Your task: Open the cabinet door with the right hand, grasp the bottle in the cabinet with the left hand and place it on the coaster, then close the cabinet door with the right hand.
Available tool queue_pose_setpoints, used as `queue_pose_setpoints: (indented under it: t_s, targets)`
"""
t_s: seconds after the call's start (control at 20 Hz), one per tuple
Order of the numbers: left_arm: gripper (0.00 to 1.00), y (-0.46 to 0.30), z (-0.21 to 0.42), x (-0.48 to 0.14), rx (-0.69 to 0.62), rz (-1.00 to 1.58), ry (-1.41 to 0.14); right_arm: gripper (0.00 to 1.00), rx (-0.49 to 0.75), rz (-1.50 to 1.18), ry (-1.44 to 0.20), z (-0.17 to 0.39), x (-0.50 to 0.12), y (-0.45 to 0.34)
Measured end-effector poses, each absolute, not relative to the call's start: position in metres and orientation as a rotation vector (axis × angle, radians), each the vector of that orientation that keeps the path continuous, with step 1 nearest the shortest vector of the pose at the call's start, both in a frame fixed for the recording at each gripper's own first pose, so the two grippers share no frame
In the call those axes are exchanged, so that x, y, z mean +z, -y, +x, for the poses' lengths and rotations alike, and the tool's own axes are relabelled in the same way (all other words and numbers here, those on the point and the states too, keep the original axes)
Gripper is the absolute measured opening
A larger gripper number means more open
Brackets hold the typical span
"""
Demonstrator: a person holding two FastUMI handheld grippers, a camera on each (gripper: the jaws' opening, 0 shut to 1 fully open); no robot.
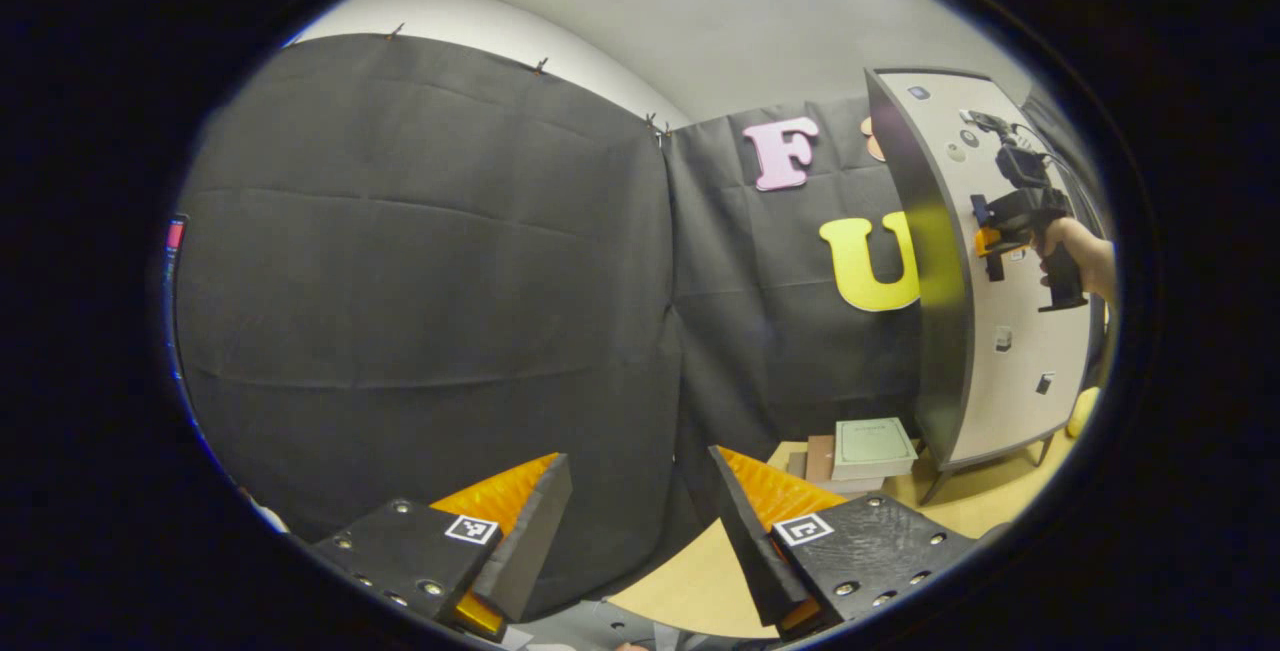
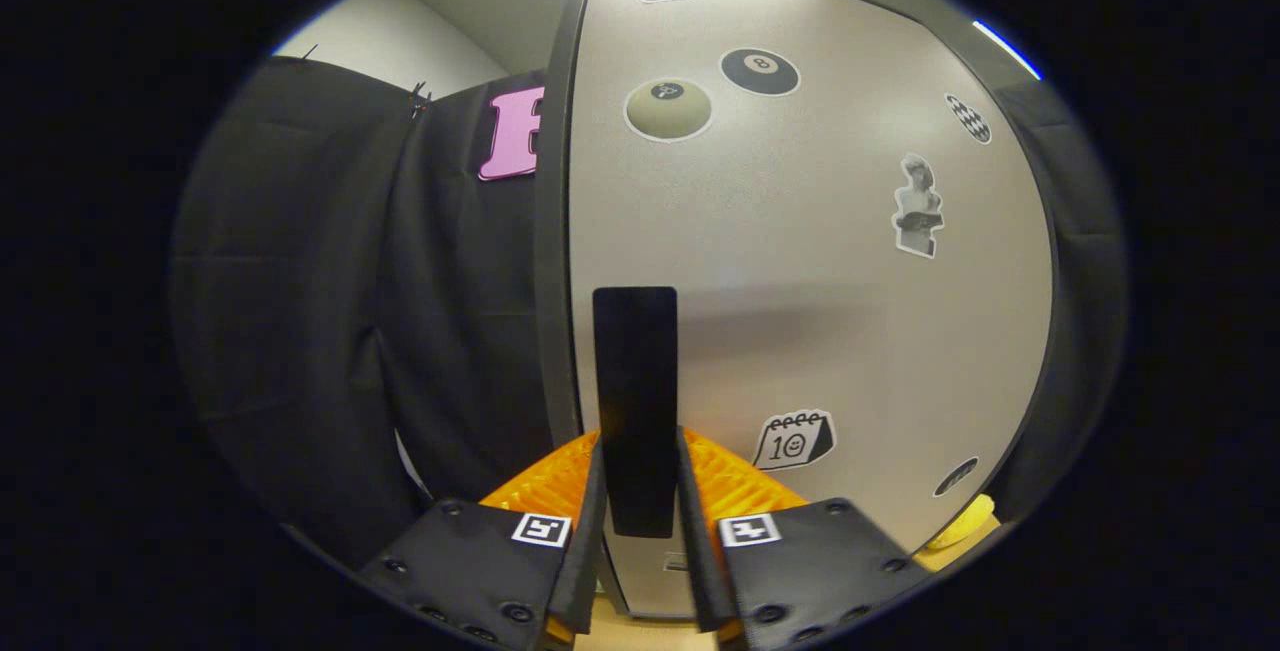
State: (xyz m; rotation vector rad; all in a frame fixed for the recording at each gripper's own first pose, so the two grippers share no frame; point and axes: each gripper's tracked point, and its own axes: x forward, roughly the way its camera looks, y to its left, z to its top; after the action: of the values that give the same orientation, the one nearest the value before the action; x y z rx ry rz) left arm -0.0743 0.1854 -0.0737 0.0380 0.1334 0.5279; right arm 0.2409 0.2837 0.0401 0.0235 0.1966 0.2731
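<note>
Right gripper view: the right gripper [image 2: 637, 521] has its two fingers closed on the dark vertical handle [image 2: 635, 401] of the cabinet door [image 2: 800, 261], one finger pressing each side of the handle's lower end. The door, pale and dotted with stickers, appears closed or nearly so; its dark edge [image 2: 553, 231] runs just left of the handle. The bottle cannot be seen and is presumably inside the cabinet behind the door. The coaster cannot be made out.

Left gripper view: the left gripper [image 1: 640, 531] hangs with its fingers spread wide and nothing between them, well to the left of the door [image 1: 1010, 331] and facing the booth wall. Near the foot of the cabinet, a stack of books [image 1: 860, 451] lies on the wooden table [image 1: 700, 581]. At the door's handle the right gripper [image 1: 1000, 236] and the hand [image 1: 1085, 261] holding it are visible.

Step in hand, by judgement: opening the door. The next move calls for a pull along the door's arc without slipping off the handle.
</note>
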Motion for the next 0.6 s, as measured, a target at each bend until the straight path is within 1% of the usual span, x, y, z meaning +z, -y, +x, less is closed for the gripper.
queue_pose_setpoints:
  t_s: [0.05,0.1,0.15,0.35,0.4,0.45,0.55,0.6]
  targets:
    - [0.82,-0.185,-0.074,-0.074,0.522,0.036,-0.134,0.34,0.272,0.002,-0.2,0.239,0.039,-0.283]
    - [0.82,-0.185,-0.073,-0.074,0.517,0.035,-0.134,0.28,0.278,-0.012,-0.207,0.239,0.038,-0.283]
    - [0.82,-0.184,-0.072,-0.075,0.509,0.033,-0.132,0.18,0.283,-0.002,-0.211,0.24,0.036,-0.285]
    - [0.82,-0.18,-0.067,-0.072,0.464,0.026,-0.115,0.18,0.341,0.003,-0.259,0.23,0.038,-0.282]
    - [0.82,-0.179,-0.068,-0.069,0.452,0.027,-0.108,0.15,0.355,0.018,-0.262,0.226,0.04,-0.281]
    - [0.82,-0.177,-0.068,-0.067,0.436,0.029,-0.1,0.18,0.369,0.026,-0.268,0.221,0.041,-0.28]
    - [0.82,-0.174,-0.067,-0.065,0.4,0.029,-0.086,0.18,0.397,0.03,-0.269,0.215,0.042,-0.276]
    - [0.84,-0.173,-0.067,-0.063,0.379,0.028,-0.079,0.18,0.409,0.033,-0.271,0.214,0.042,-0.273]
